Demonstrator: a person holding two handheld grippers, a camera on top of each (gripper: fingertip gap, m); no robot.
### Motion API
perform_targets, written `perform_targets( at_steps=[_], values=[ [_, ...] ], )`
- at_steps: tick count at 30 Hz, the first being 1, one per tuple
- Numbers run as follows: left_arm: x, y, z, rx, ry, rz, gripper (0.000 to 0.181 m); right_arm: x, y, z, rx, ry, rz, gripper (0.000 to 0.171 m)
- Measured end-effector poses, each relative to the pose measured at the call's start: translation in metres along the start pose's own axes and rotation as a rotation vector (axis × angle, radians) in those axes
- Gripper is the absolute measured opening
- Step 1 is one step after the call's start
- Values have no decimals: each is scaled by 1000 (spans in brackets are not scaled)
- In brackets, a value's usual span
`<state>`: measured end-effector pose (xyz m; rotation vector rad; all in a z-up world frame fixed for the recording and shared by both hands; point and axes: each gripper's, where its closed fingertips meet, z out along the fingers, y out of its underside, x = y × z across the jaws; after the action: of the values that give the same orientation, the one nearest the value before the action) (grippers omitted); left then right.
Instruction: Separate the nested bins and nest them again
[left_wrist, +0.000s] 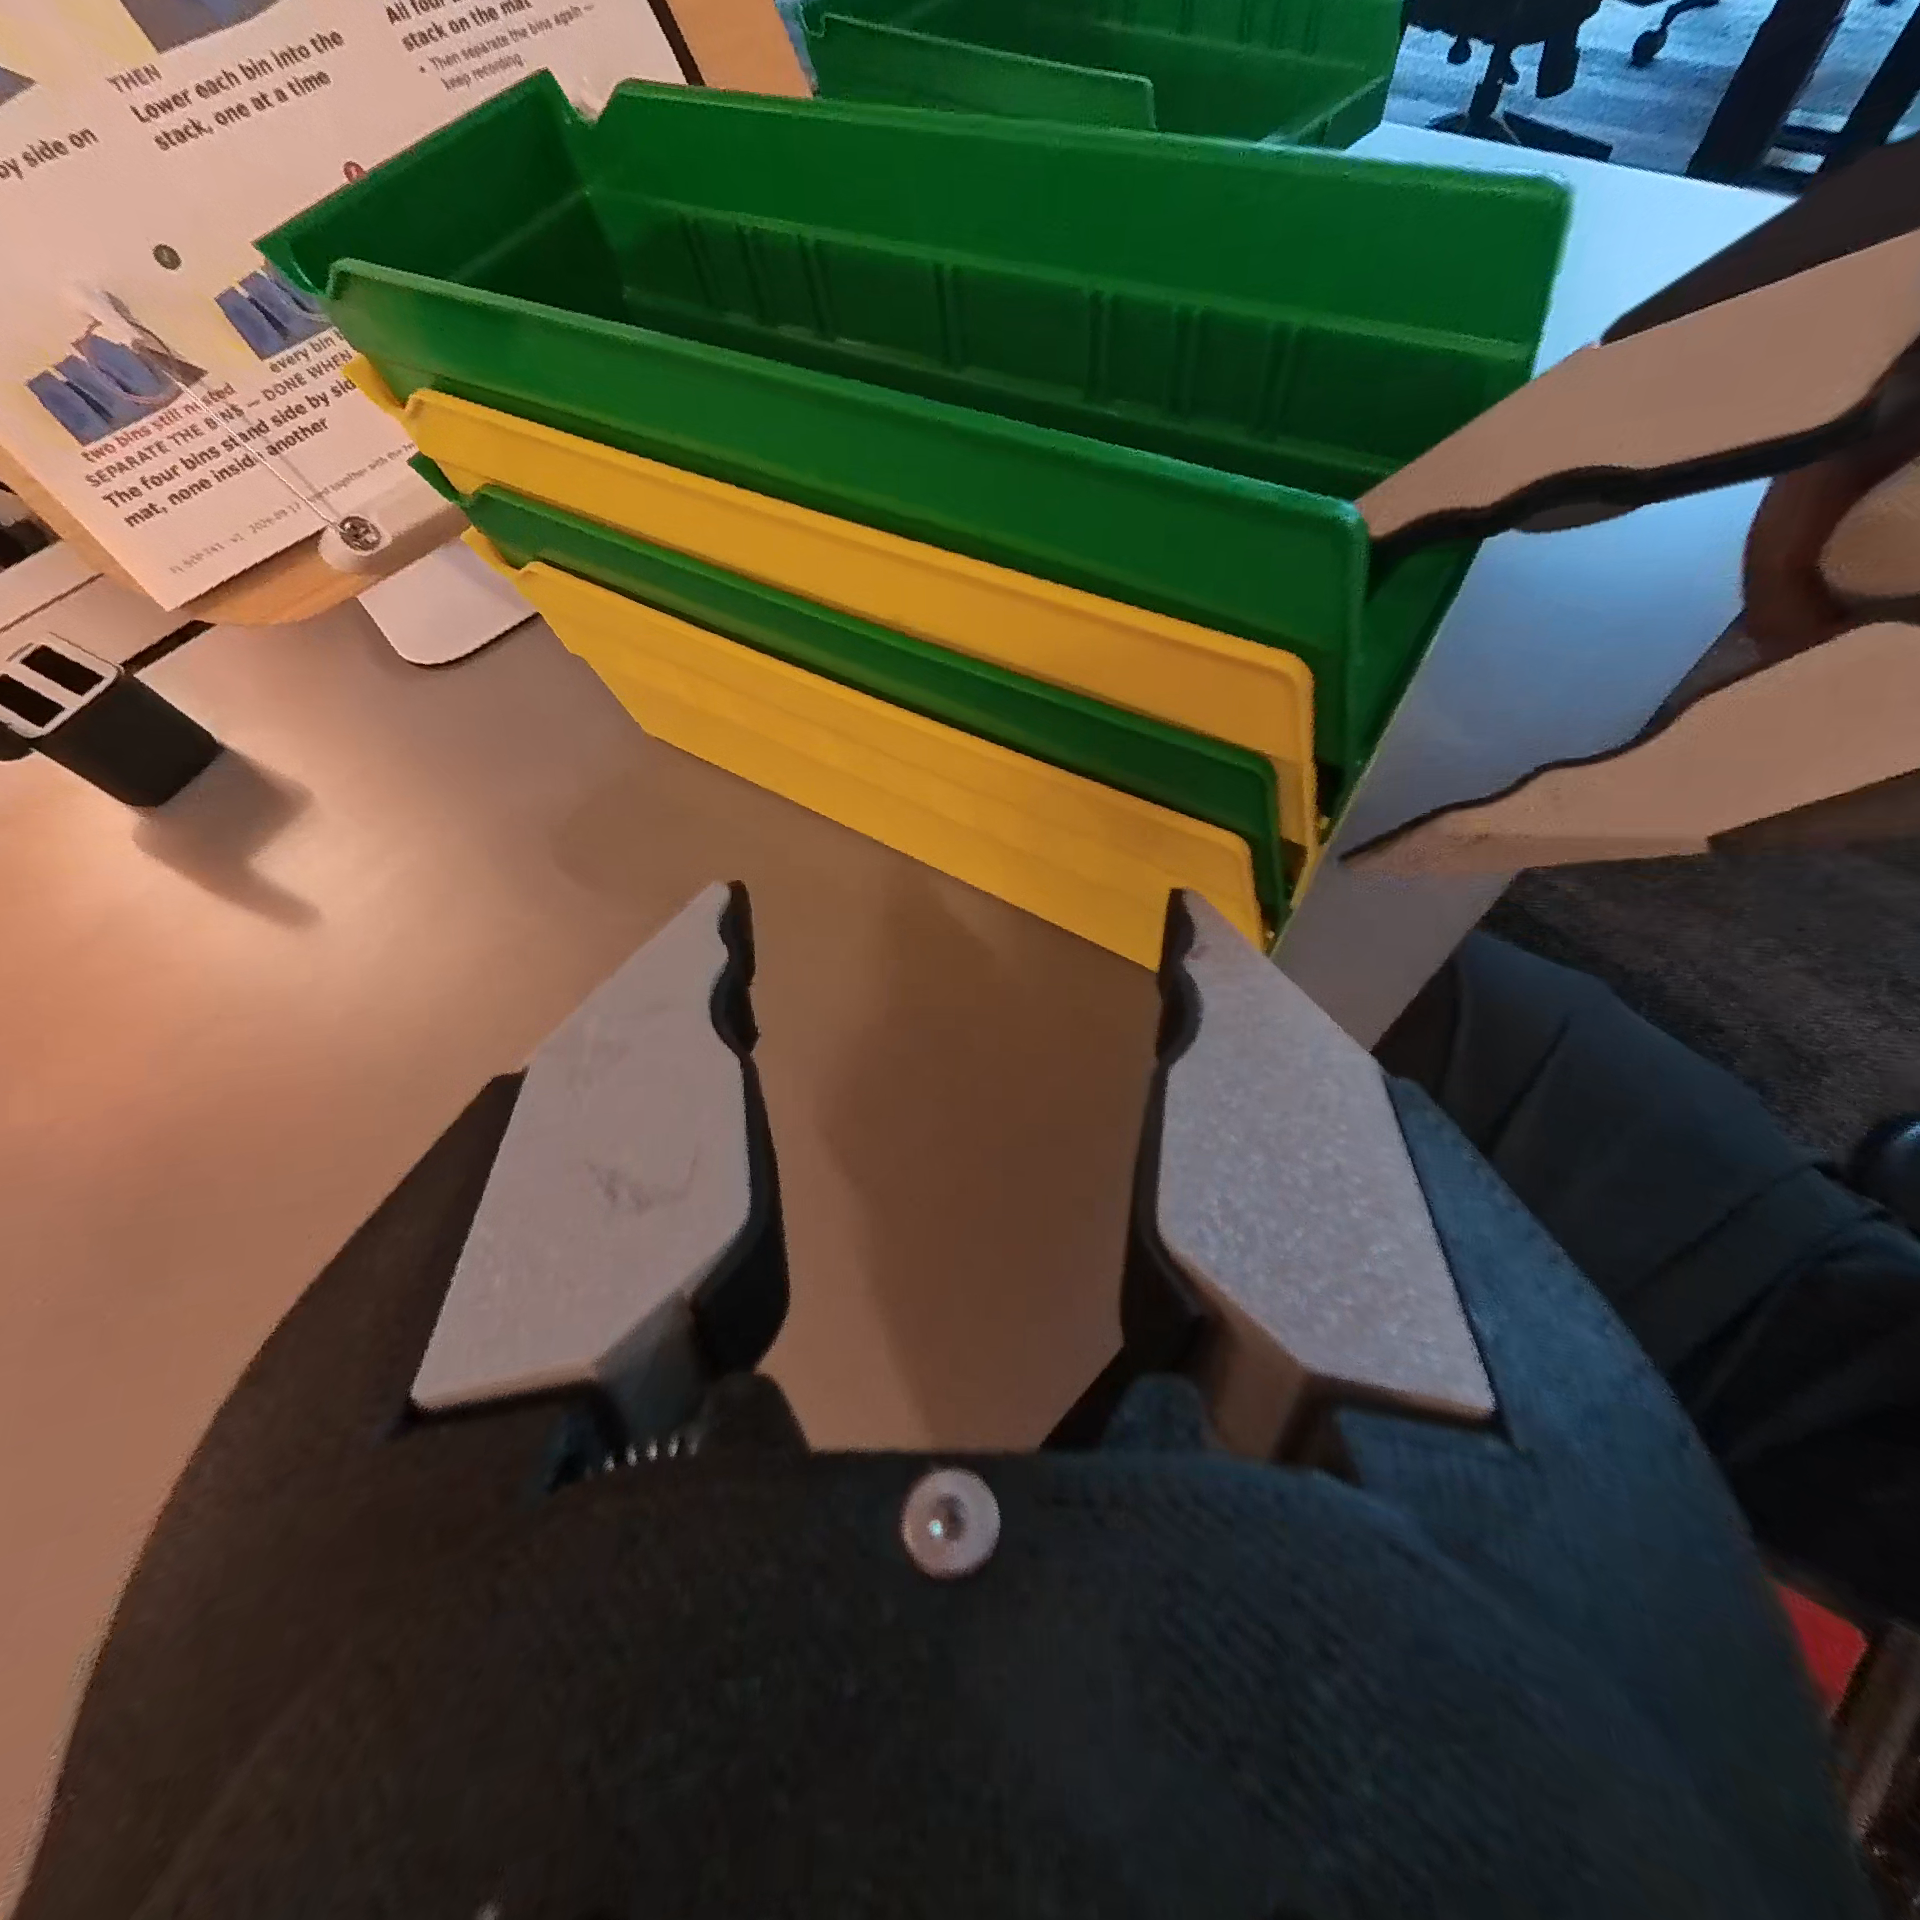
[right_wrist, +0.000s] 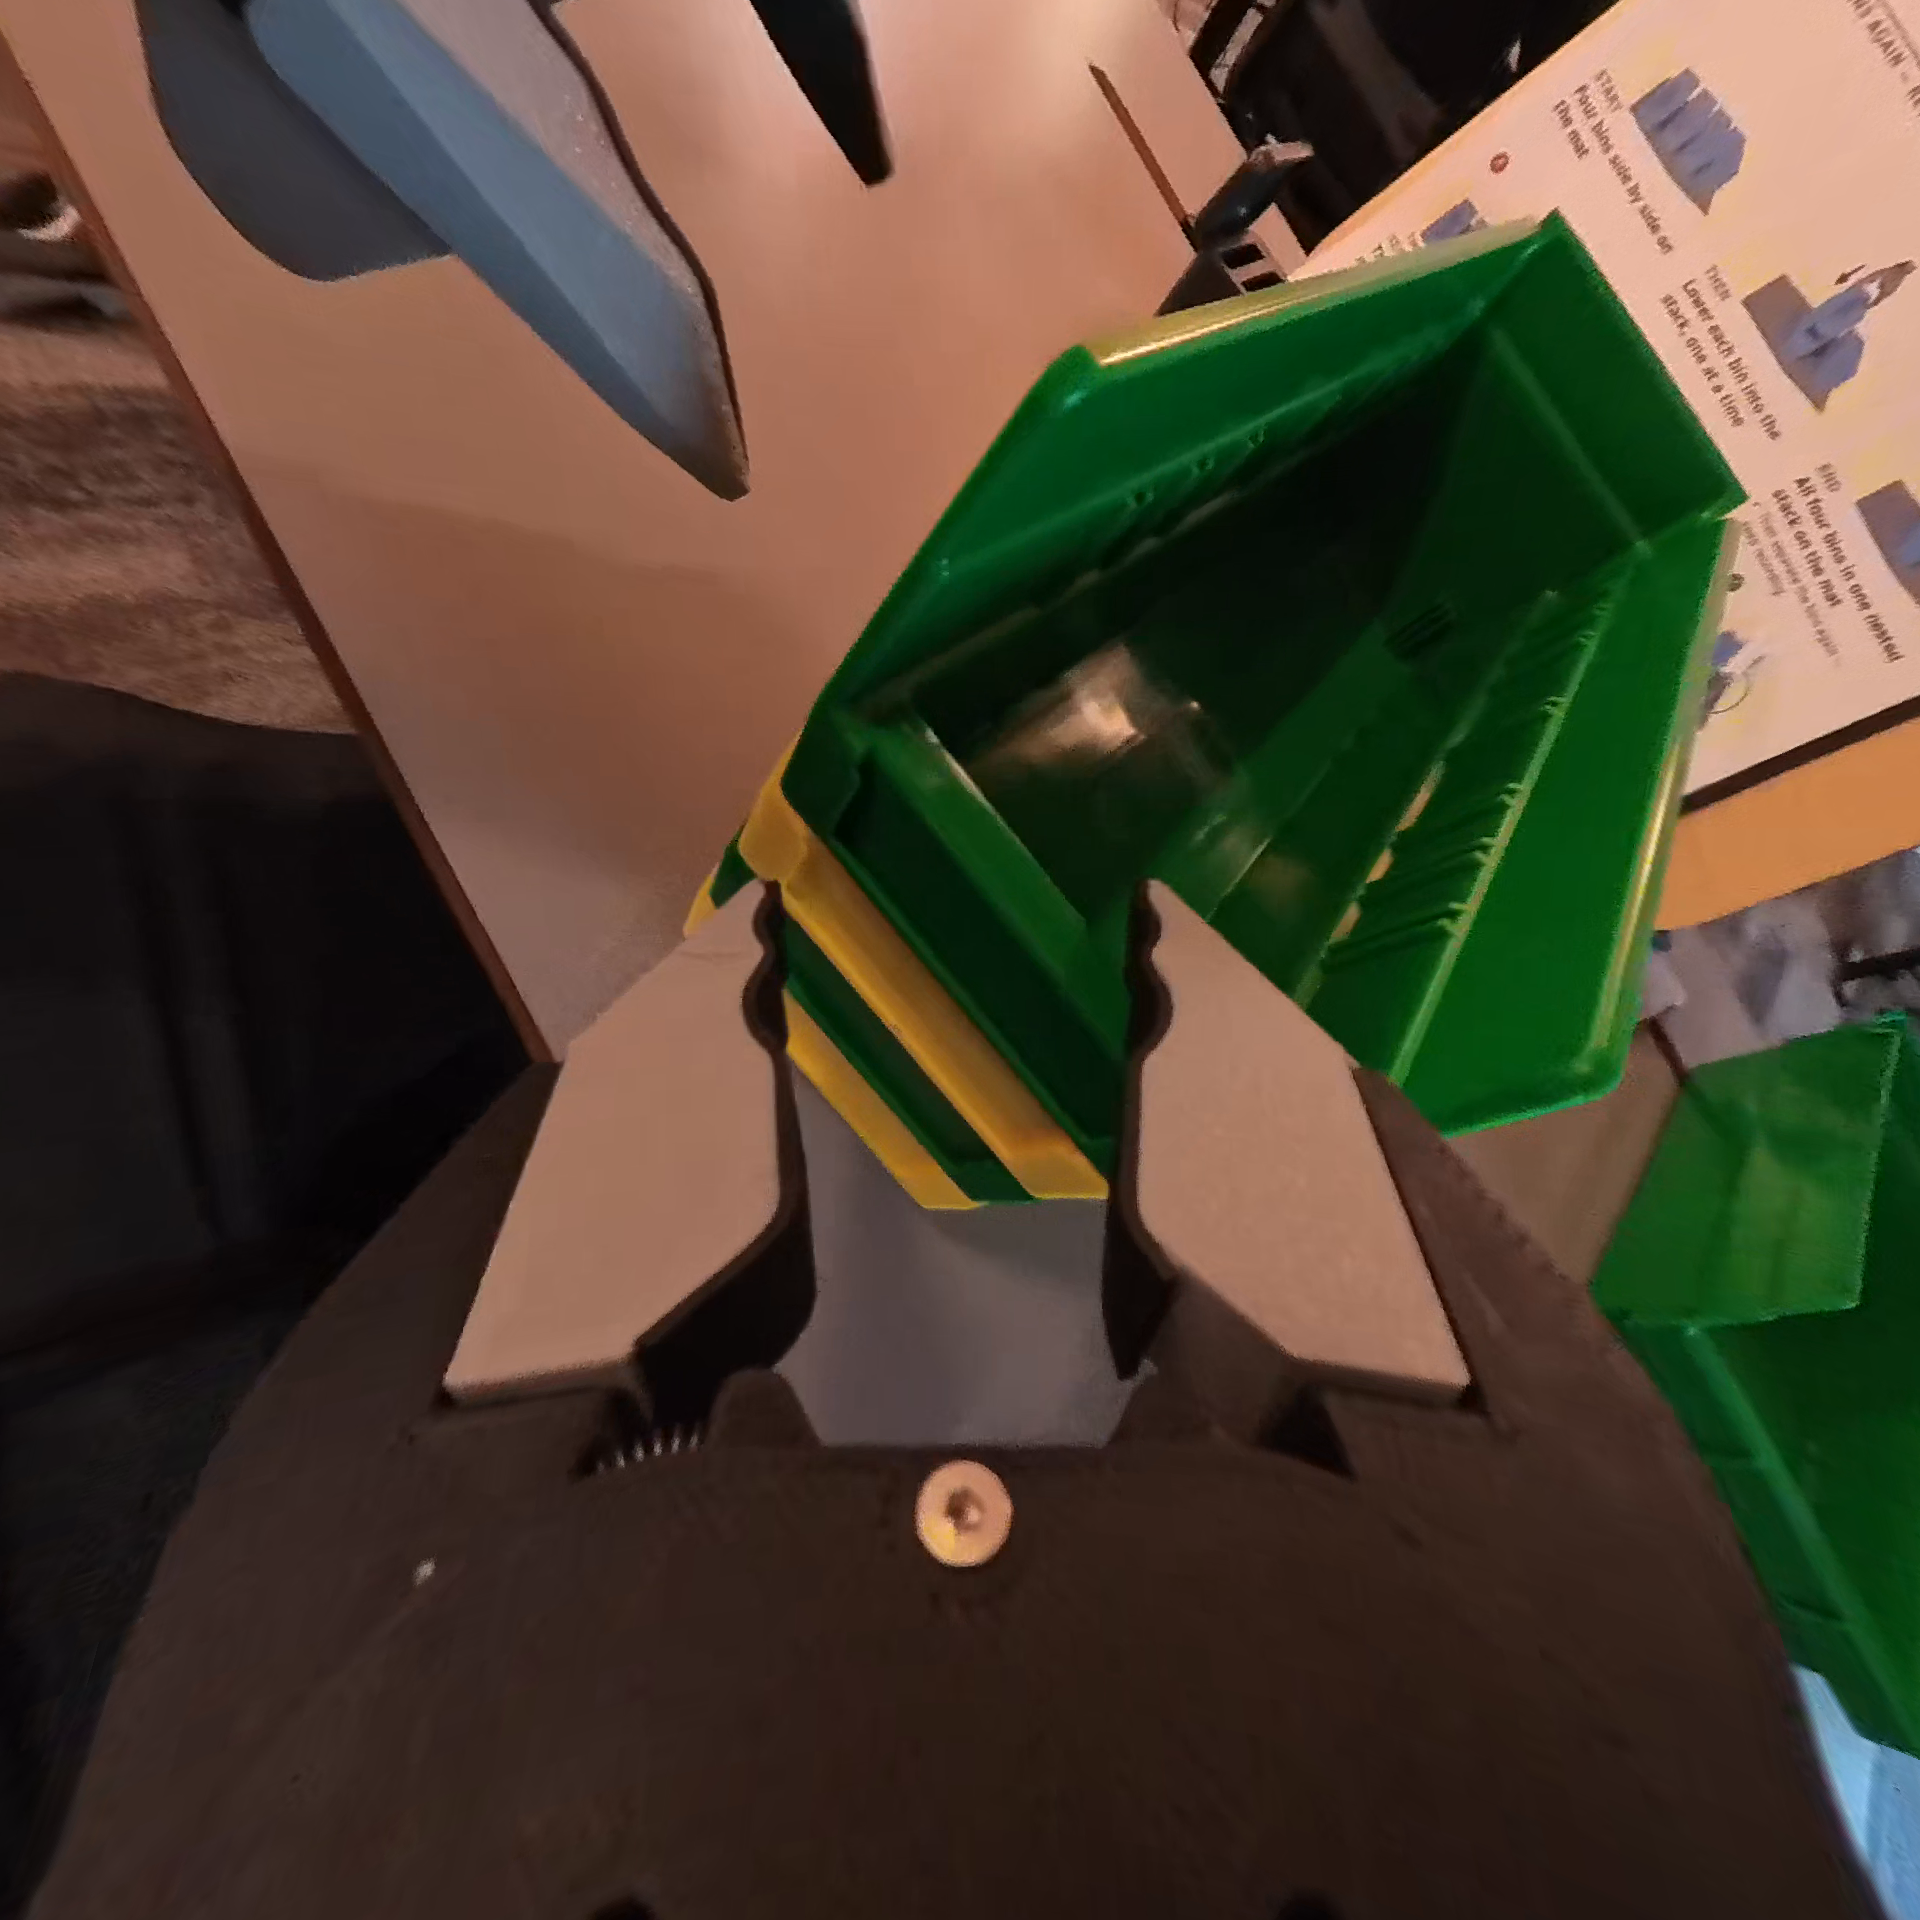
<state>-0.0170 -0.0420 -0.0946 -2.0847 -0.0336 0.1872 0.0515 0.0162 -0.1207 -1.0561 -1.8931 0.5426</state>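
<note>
Green and yellow bins (left_wrist: 883, 582) sit nested on the table (left_wrist: 312, 1039). My left gripper (left_wrist: 956, 914) gapes empty at six o'clock; my right gripper (right_wrist: 951, 914) straddles the stack's end, open.

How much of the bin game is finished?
Four bins sit nested, green and yellow alternating; whether an earlier round happened, I can't tell. In hand: the open right gripper straddles the stack's end. The open left gripper waits beside. Left: separate, then re-nest.
</note>
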Motion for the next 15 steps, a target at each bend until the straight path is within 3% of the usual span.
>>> perform_targets(
  at_steps=[7, 15],
  values=[
    [6, 3, 6, -18, 10, 8, 77, 9, -3, 0, 10, 38, 24, 67],
    [4, 6, 9, -32, 6, -18, 76, 4, -1, 6, -30, -6, -10, 57]
  ],
)
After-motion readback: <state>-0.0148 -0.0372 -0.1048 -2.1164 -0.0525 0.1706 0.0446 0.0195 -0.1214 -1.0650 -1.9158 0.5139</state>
